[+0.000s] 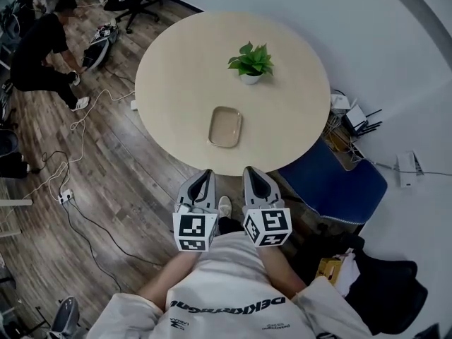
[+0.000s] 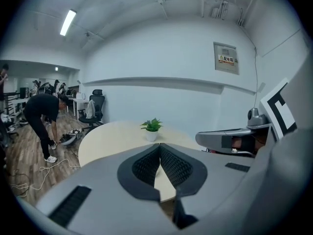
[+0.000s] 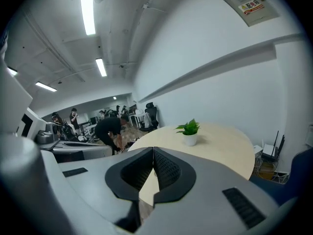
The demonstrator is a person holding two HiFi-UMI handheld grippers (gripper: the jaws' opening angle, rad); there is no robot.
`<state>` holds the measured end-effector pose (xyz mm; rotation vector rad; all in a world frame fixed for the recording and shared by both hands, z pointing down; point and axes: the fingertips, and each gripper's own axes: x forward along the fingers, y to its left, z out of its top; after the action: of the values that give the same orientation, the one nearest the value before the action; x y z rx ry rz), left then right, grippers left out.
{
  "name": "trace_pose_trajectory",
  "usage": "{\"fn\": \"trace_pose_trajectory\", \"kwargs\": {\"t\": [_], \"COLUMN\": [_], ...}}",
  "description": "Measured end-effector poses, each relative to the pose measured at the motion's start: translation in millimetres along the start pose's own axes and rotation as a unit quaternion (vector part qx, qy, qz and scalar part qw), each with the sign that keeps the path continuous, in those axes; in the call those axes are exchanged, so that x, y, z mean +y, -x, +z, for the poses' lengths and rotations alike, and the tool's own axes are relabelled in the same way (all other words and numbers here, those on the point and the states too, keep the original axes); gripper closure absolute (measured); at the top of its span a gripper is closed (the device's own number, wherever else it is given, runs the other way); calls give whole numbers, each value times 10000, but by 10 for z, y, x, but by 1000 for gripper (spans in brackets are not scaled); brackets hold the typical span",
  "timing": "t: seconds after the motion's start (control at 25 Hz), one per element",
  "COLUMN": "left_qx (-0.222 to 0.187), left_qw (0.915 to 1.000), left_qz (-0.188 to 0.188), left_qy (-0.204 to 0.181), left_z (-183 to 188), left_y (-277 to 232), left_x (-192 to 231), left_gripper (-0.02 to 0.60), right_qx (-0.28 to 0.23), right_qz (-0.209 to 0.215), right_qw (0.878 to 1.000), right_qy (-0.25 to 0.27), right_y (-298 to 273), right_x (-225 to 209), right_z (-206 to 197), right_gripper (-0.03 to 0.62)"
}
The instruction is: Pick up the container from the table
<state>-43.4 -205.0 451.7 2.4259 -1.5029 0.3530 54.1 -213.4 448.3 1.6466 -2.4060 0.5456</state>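
A shallow beige container (image 1: 224,126) with rounded corners lies on the round light-wood table (image 1: 176,83), near its front edge. Both grippers hang side by side just short of that edge, pointing toward the table. My left gripper (image 1: 205,174) is shut with nothing in it, and my right gripper (image 1: 251,171) is shut and empty as well. In the left gripper view the jaws (image 2: 160,146) meet tip to tip, with the table behind them. The right gripper (image 3: 153,150) looks the same in its own view. The jaws hide the container in both gripper views.
A small potted plant (image 1: 251,63) stands on the table beyond the container. A blue chair (image 1: 333,183) sits at the table's right. Cables (image 1: 78,129) run across the wood floor at left, where a person (image 1: 39,48) crouches. Boxes and wires (image 1: 349,117) lie by the right wall.
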Motion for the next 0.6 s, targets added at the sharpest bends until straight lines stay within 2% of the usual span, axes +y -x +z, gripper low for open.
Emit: {"fn": "trace_pose_trajectory", "kwargs": {"t": [0.28, 0.6], "left_qx": [403, 845], "left_qw": [9989, 9953], "left_qz": [78, 122], "left_qy": [237, 452], "left_z": [-198, -499], "left_y": [-524, -1099], "left_x": [227, 492], "left_gripper": [565, 563], "right_qx": [508, 949], "right_qz": [87, -64], "right_qw": [9985, 9940], "right_qy": [-173, -544], "right_y": [-533, -1040], "right_x": [-251, -561], "right_z": [-260, -612], "right_gripper": [560, 559]}}
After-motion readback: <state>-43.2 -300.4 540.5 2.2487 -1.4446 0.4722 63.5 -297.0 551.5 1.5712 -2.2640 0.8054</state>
